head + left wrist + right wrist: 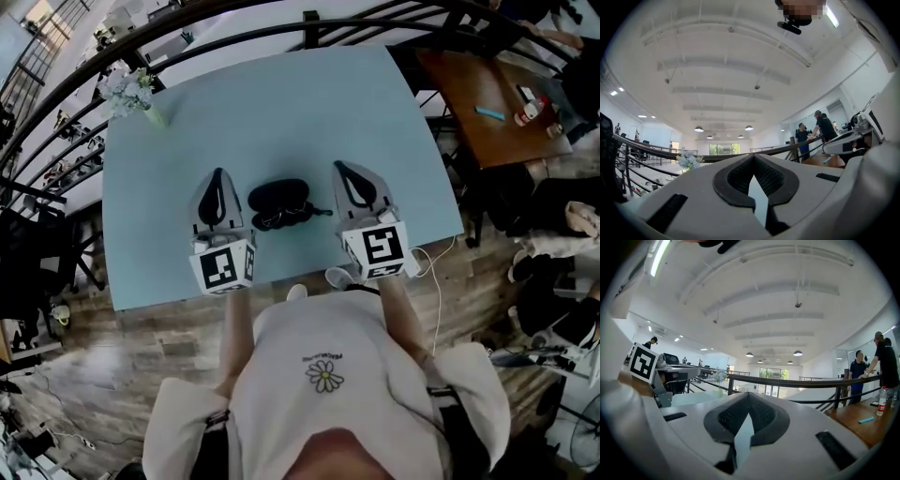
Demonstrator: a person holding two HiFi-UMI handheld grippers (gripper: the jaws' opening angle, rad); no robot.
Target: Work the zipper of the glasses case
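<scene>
Glasses case (pixel 279 203) between left gripper (pixel 217 174) and right gripper (pixel 340 169), both closed, empty.

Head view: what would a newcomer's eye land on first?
The black glasses case lying on the pale blue table, flanked by the left gripper and the right gripper, both shut and holding nothing. Next, the small bunch of pale flowers at the table's far left corner.

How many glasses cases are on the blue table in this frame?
1. The black glasses case lies on the table, between the left gripper and the right gripper. None looks hidden.
</scene>
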